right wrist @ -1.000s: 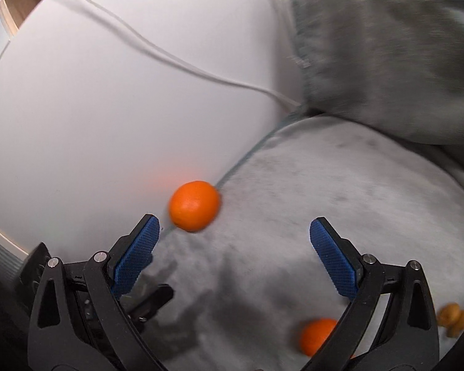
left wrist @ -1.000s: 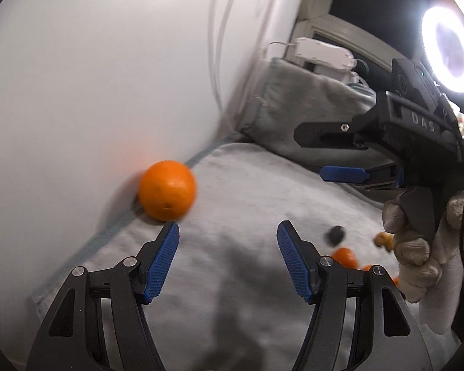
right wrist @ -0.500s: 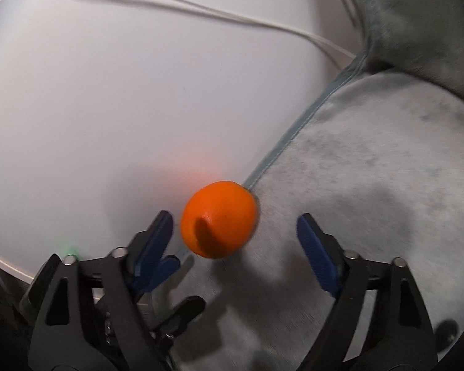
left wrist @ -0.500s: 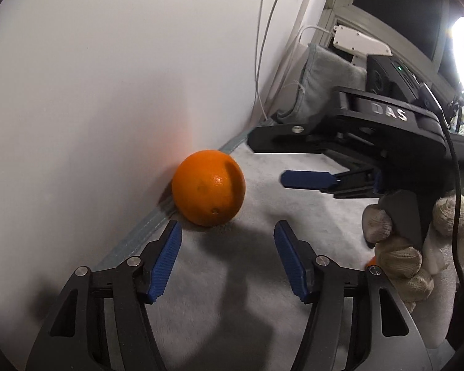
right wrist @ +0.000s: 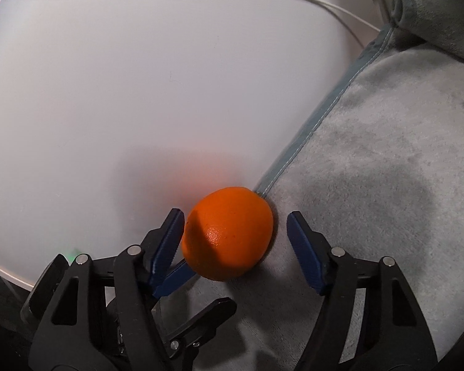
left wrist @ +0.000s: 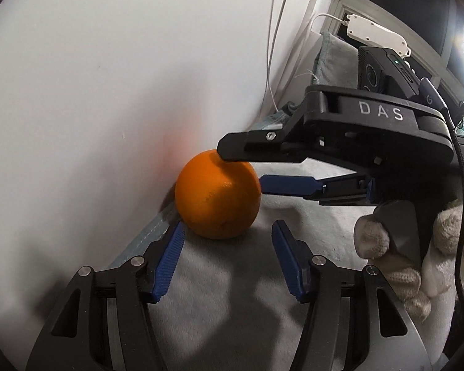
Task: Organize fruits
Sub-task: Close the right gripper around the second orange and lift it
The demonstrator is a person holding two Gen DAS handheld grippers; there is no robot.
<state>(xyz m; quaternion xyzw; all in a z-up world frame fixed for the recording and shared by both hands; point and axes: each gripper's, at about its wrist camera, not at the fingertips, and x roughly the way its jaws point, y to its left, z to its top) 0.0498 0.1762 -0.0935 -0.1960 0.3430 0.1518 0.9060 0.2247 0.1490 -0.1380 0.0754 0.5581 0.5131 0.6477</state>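
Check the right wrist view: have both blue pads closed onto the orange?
No: the right gripper straddles the orange, but its right-side pad stands clear of the peel.

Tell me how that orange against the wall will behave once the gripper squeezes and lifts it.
The orange is round and sits on soft grey blanket beside the white wall, so a nudge would likely roll it. Its glossy, dimpled peel looks firm; the ribbed blue pads should hold it without much slip. The right gripper, jaws just closing around it, has a gap on one side.
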